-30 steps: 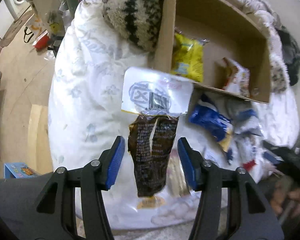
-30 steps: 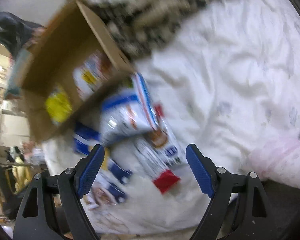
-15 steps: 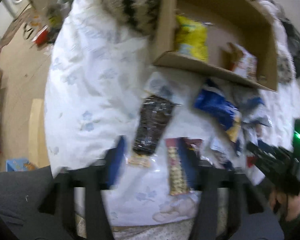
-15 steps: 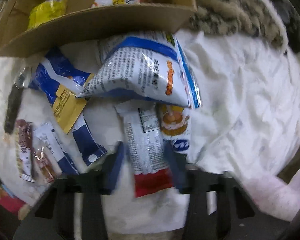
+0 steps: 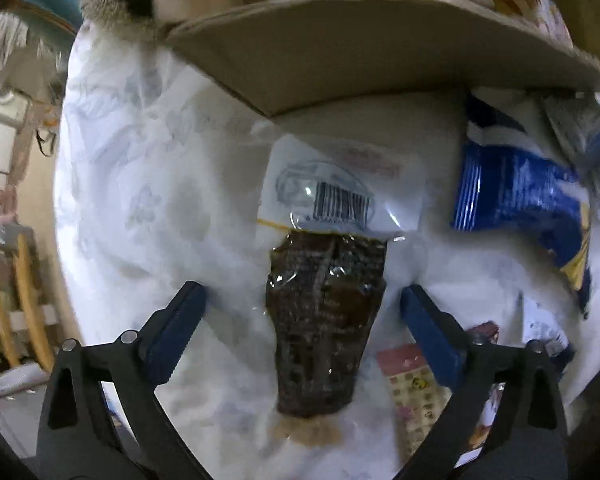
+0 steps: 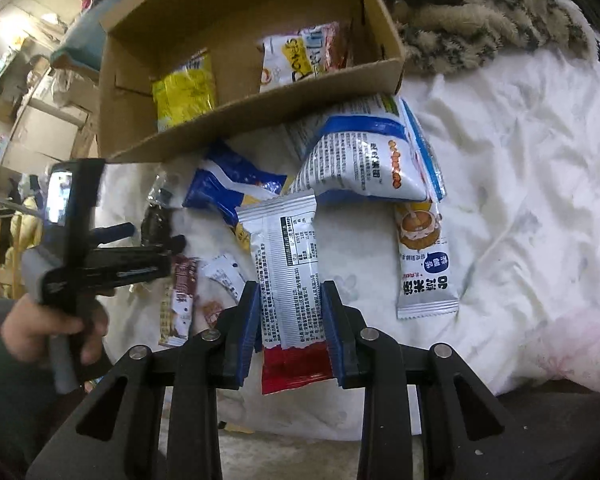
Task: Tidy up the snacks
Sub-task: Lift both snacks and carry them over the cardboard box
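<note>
A cardboard box (image 6: 260, 112) lies on a white quilt and holds a yellow packet (image 6: 182, 92) and a white packet (image 6: 296, 60). My right gripper (image 6: 290, 304) is shut on a silver snack packet with a red end (image 6: 288, 256). My left gripper (image 5: 304, 300) is open, its fingers on either side of a dark brown packet with a white barcode label (image 5: 324, 320) that lies flat. The left gripper also shows in the right wrist view (image 6: 156, 232). The box front wall (image 5: 360, 48) is just beyond the brown packet.
Loose snacks lie in front of the box: a blue packet (image 5: 512, 196), a large white and blue bag (image 6: 364, 160), a cake bar packet (image 6: 424, 256) and small wafer packets (image 6: 180, 300). A furry patterned cushion (image 6: 480, 12) lies behind the box. The bed edge is close below.
My right gripper has closed onto the silver packet. My left gripper has moved in close over the brown packet, fingers open around it.
</note>
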### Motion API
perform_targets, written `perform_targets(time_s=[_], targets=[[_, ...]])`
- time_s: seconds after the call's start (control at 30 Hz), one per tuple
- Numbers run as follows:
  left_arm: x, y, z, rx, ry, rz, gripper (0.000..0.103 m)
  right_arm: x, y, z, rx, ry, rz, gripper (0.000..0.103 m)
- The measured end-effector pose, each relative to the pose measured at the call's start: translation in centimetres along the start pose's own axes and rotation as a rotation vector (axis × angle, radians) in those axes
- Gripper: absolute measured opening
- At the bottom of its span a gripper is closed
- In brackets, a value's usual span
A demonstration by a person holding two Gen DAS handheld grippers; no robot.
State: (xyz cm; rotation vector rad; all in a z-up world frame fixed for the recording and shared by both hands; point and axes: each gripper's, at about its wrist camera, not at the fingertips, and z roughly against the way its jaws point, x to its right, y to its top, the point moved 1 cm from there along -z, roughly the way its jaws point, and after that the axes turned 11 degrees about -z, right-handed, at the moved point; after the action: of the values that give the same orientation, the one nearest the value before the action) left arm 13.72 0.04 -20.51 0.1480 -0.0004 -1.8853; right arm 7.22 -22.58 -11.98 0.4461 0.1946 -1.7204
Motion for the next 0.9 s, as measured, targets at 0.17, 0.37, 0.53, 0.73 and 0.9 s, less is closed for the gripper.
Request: perform_targets(time_s=[0.17,0.37,0.53,0.73,0.9], targets=[[-0.7,-0.3,1.6,0.028,-0.059,0.037,0.049,0.4,0.0,0.3,0.007,0.023,-0.008,0.032],[-2.6,-2.1,4.4,0.087,-0.046,0.123,0.046,-0.5,0.1,0.6,0.023,0.046,0.022,0.032],[-3.8,-4.9,7.4,0.107,-0.113,0.211,0.046,-1.1,-0.1,1.2,0.042,0.091,0.031,0.032],[-3.2,-6.9,13.8,0.301,-0.065,0.221,0.046,-1.9,-0.2,3.5,0.114,0.174,0.058,0.032],[-2.8,-6.0,18.6,0.445,-0.052,0.206,0.046,-2.1,0.7,6.1,0.218,0.26,0.036,0.032]])
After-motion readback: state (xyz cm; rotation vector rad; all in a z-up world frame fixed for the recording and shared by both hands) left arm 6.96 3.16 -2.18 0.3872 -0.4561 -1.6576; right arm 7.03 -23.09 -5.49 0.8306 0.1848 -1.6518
